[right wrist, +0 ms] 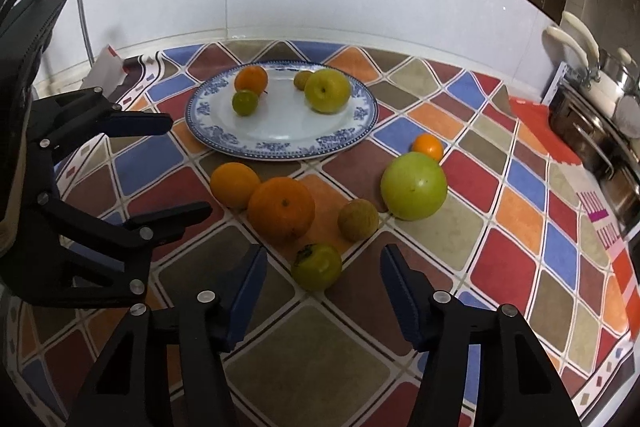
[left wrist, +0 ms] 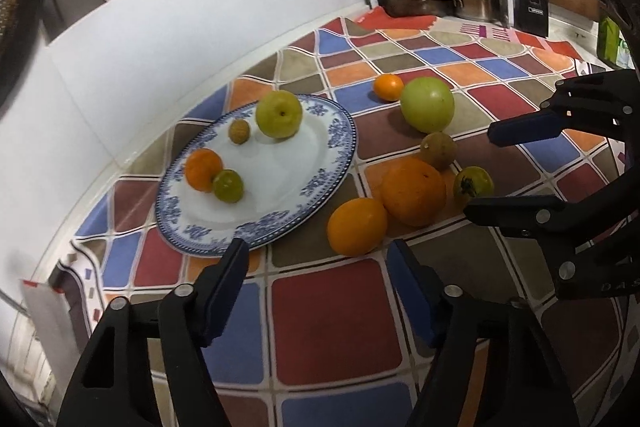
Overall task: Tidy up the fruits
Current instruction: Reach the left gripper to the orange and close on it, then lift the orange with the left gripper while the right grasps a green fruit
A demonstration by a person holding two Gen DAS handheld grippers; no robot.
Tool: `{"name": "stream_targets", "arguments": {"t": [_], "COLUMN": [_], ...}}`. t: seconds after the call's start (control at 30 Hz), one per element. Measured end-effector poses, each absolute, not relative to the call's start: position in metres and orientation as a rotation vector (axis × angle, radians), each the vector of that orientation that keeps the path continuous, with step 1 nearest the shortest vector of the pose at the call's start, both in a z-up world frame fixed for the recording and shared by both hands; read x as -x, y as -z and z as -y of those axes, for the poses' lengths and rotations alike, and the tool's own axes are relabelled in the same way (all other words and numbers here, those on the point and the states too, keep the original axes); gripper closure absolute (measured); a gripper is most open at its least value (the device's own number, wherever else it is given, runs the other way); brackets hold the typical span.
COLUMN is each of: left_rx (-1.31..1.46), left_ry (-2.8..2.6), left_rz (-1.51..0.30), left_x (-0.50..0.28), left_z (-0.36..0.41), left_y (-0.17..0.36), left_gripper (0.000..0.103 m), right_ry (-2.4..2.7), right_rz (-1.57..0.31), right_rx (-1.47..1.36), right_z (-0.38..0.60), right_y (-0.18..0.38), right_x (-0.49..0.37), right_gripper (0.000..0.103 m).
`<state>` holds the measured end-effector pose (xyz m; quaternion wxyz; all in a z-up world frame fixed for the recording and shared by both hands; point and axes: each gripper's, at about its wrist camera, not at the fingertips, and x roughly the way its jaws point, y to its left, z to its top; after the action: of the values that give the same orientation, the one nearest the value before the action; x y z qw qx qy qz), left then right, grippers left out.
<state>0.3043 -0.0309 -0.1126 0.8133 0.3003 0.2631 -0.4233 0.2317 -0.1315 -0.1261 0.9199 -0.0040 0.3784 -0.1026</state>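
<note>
Fruits: four on plate (right wrist: 362,123), six loose on tablecloth (right wrist: 520,219); left gripper (left wrist: 316,259) and right gripper (right wrist: 324,265) both wide open, empty.

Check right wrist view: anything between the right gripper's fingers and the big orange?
Yes. In the right wrist view a small green persimmon sits on the cloth between the open right gripper and the big orange, apart from both.

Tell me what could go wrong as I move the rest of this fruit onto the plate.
The green persimmon sits just ahead of the open right tongs; a one-sided touch could roll it away. The big orange touches the smaller orange, so lifting one may nudge the other. The plate already holds four fruits at its far side, and round ones may roll on landing.
</note>
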Motion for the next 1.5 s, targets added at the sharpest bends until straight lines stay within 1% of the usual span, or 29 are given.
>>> {"name": "stream_targets", "arguments": {"t": [0.37, 0.47, 0.53, 0.57, 0.6, 0.63, 0.73, 1.07, 1.5], "left_rx": [-0.641, -0.632, -0.616, -0.608, -0.598, -0.588, -0.57, -0.452, -0.269], "left_ry": [0.968, 0.971, 0.971, 0.97, 0.971, 0.974, 0.954, 0.812, 0.639], "left_rz": [-0.6, -0.613, -0.632, -0.642, -0.657, -0.669, -0.681, -0.74, -0.737], "left_x": [-0.315, -0.317, -0.319, -0.32, -0.32, -0.32, -0.319, -0.31, -0.281], "left_z": [0.051, 0.054, 0.055, 0.056, 0.056, 0.056, 0.056, 0.036, 0.012], "left_y": [0.119, 0.12, 0.121, 0.122, 0.122, 0.123, 0.122, 0.112, 0.081], "left_gripper": [0.047, 0.053, 0.06, 0.062, 0.067, 0.07, 0.07, 0.07, 0.07], "right_ry": [0.172, 0.166, 0.162, 0.158, 0.154, 0.149, 0.141, 0.121, 0.016], "right_rz": [-0.806, -0.811, -0.816, -0.818, -0.82, -0.82, -0.818, -0.782, -0.695], "right_rx": [-0.033, -0.054, -0.064, -0.069, -0.073, -0.078, -0.083, -0.085, -0.04], "right_z": [0.134, 0.137, 0.138, 0.139, 0.139, 0.139, 0.14, 0.142, 0.141], "right_y": [0.134, 0.136, 0.137, 0.138, 0.138, 0.138, 0.139, 0.132, 0.105], "right_x": [-0.238, -0.239, -0.24, -0.241, -0.241, -0.242, -0.242, -0.237, -0.222], "right_gripper": [0.055, 0.059, 0.061, 0.062, 0.065, 0.066, 0.073, 0.073, 0.073]}}
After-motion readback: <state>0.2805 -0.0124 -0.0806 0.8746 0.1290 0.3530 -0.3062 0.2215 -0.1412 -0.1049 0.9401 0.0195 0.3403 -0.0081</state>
